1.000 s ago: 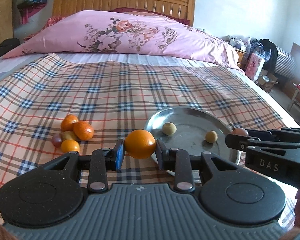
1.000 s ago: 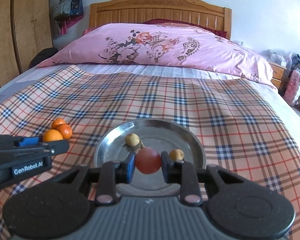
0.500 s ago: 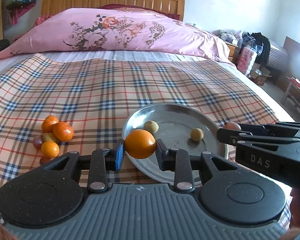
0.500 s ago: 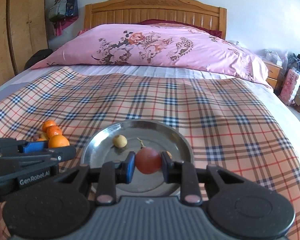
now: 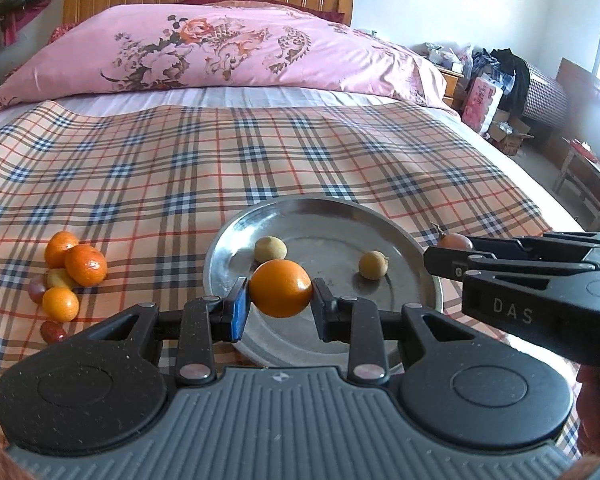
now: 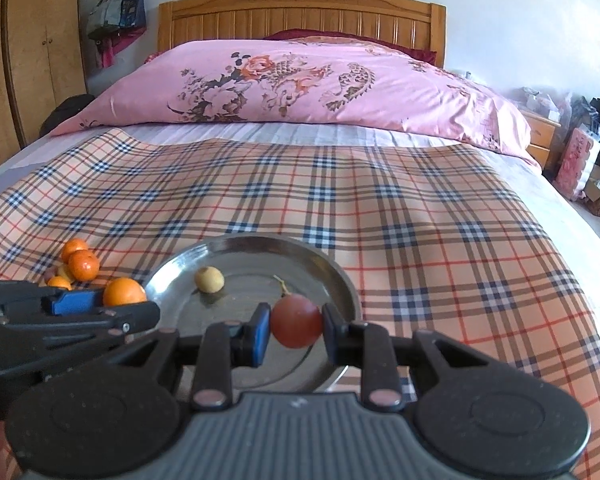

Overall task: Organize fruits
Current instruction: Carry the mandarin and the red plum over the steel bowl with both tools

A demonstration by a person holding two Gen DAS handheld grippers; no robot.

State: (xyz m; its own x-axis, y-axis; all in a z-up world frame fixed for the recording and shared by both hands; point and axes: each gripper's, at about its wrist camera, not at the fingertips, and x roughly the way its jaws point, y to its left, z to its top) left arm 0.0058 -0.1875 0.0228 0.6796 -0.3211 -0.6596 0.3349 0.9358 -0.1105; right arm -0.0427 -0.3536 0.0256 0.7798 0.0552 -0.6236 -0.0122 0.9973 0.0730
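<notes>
Right now: both hands carry fruit in over the metal plate (image 5: 420, 240) on the plaid blanket (image 5: 260, 152) of the bed.
Left gripper (image 5: 278, 308): its fingers pinch an orange (image 5: 281, 288) at its sides, hanging over the plate's near-left rim.
Right gripper (image 6: 296, 328): its fingers clamp a small red fruit (image 6: 296, 321) with a stem, hovering over the plate's near-right part.
Plate: two small yellowish fruits (image 5: 271, 249) lie in it, one far-left, one toward the right, well apart.
Loose pile: several small oranges (image 5: 85, 265) and a few darker fruits sit bunched on the blanket, left of the plate.
Step, as I read it: two deliveries at once, with release into the plate coming up.
Risk one: the orange hangs right over the rim; let go there and it may strike the edge and roll off onto the blanket.
Risk two: round fruit on smooth, shallow metal; a drop from height could send it skating into the others or out.
Risk three: the bed is soft, so a nudge on the rim could tip the plate and spill everything.
Risk four: the two grippers are near each other; crowding the same spot could knock one fruit loose.
</notes>
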